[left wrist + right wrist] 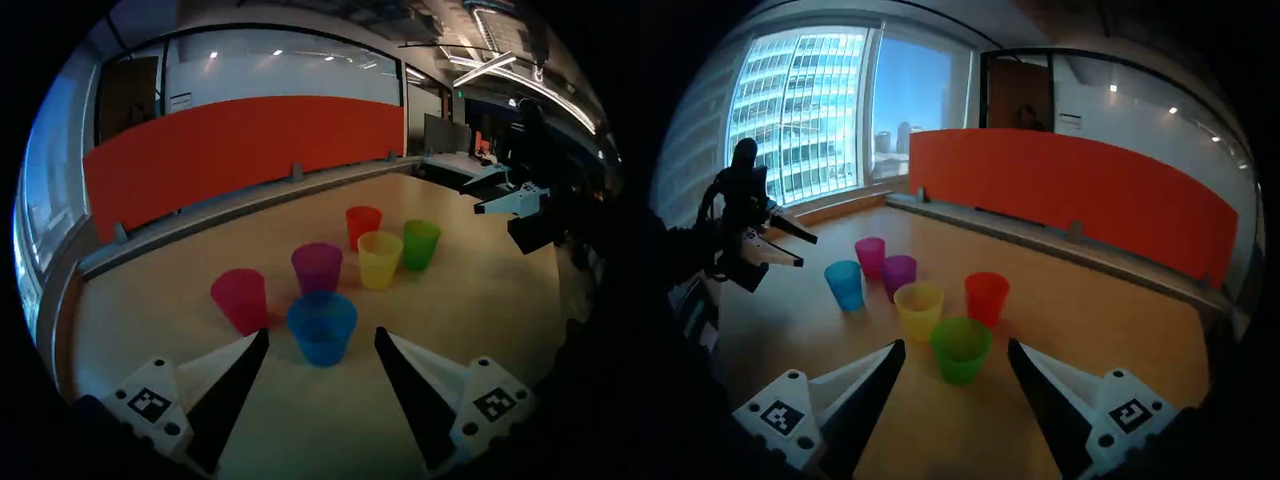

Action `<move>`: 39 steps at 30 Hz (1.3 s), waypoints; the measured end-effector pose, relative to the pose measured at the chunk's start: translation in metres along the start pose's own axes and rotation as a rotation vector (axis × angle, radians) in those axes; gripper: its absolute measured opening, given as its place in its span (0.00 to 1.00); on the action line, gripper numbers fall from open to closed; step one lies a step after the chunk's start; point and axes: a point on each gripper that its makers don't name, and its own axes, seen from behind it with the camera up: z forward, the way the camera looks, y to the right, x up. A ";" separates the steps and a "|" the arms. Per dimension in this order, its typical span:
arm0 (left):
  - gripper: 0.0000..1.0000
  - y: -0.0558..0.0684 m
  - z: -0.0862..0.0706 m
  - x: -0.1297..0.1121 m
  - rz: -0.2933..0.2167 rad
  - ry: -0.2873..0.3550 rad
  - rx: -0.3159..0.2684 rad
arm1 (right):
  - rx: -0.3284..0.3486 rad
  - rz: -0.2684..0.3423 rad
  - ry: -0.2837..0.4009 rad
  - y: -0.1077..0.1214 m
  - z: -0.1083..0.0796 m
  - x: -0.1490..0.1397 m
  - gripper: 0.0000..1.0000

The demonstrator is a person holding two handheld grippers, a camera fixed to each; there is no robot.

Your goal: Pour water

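Observation:
Several plastic cups stand in a cluster on the wooden table (480, 304). In the left gripper view my left gripper (322, 344) is open, with the blue cup (322, 328) just ahead between its fingertips. Behind it are a pink cup (240, 299), a purple cup (317, 268), a yellow cup (378, 259), a green cup (420, 244) and a red cup (362, 226). In the right gripper view my right gripper (956, 352) is open, the green cup (960, 349) just ahead of it. The left gripper (796, 244) shows far left, near the blue cup (845, 284).
An orange partition (240, 152) runs along the table's far edge, with a grey rail (264, 192) below it. Large windows (800, 120) stand beyond the table. The right gripper (500, 192) appears at the table's far right. Bare tabletop (1088, 320) lies right of the cups.

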 end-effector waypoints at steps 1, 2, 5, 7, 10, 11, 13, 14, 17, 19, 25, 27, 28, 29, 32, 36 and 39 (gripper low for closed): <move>0.99 0.000 0.003 -0.003 0.004 -0.008 0.000 | 0.000 0.001 -0.002 0.000 0.002 -0.002 1.00; 0.99 -0.001 0.005 -0.005 0.008 -0.015 0.001 | 0.000 0.002 -0.005 0.001 0.004 -0.003 1.00; 0.99 -0.001 0.012 -0.011 0.022 -0.034 0.001 | 0.001 0.007 -0.013 0.001 0.010 -0.009 1.00; 0.99 0.000 0.017 -0.014 0.028 -0.044 -0.004 | 0.002 0.008 -0.021 0.001 0.014 -0.013 1.00; 0.99 0.001 0.023 -0.020 0.032 -0.060 -0.011 | 0.002 0.006 -0.033 0.001 0.020 -0.019 0.99; 0.99 0.002 0.025 -0.022 0.032 -0.065 -0.013 | 0.002 0.005 -0.037 0.002 0.022 -0.021 1.00; 0.99 0.002 0.028 -0.025 0.031 -0.074 -0.016 | 0.002 0.004 -0.044 0.002 0.026 -0.025 1.00; 0.99 0.002 0.030 -0.026 0.030 -0.078 -0.017 | 0.002 0.003 -0.047 0.002 0.028 -0.026 1.00; 0.99 0.001 0.035 -0.030 0.027 -0.091 -0.020 | 0.004 0.006 -0.057 0.002 0.034 -0.031 1.00; 0.99 -0.001 0.038 -0.033 0.025 -0.100 -0.018 | 0.006 0.010 -0.064 0.002 0.038 -0.034 1.00; 0.99 -0.003 0.045 -0.039 0.030 -0.119 -0.020 | 0.014 0.019 -0.078 0.000 0.048 -0.040 1.00; 0.99 -0.003 0.048 -0.040 0.033 -0.124 -0.022 | 0.016 0.020 -0.082 0.000 0.050 -0.042 1.00; 0.99 -0.003 0.049 -0.040 0.036 -0.126 -0.022 | 0.017 0.020 -0.084 -0.001 0.052 -0.042 1.00; 0.99 -0.003 0.051 -0.041 0.037 -0.129 -0.023 | 0.018 0.020 -0.086 -0.001 0.053 -0.043 1.00; 0.99 -0.003 0.056 -0.042 0.039 -0.135 -0.029 | 0.018 0.016 -0.090 -0.001 0.056 -0.044 1.00; 0.99 -0.002 0.063 -0.042 0.032 -0.140 -0.036 | 0.016 0.013 -0.095 0.000 0.060 -0.046 1.00; 0.99 -0.001 0.068 -0.041 0.029 -0.140 -0.041 | 0.016 0.015 -0.100 0.001 0.063 -0.047 1.00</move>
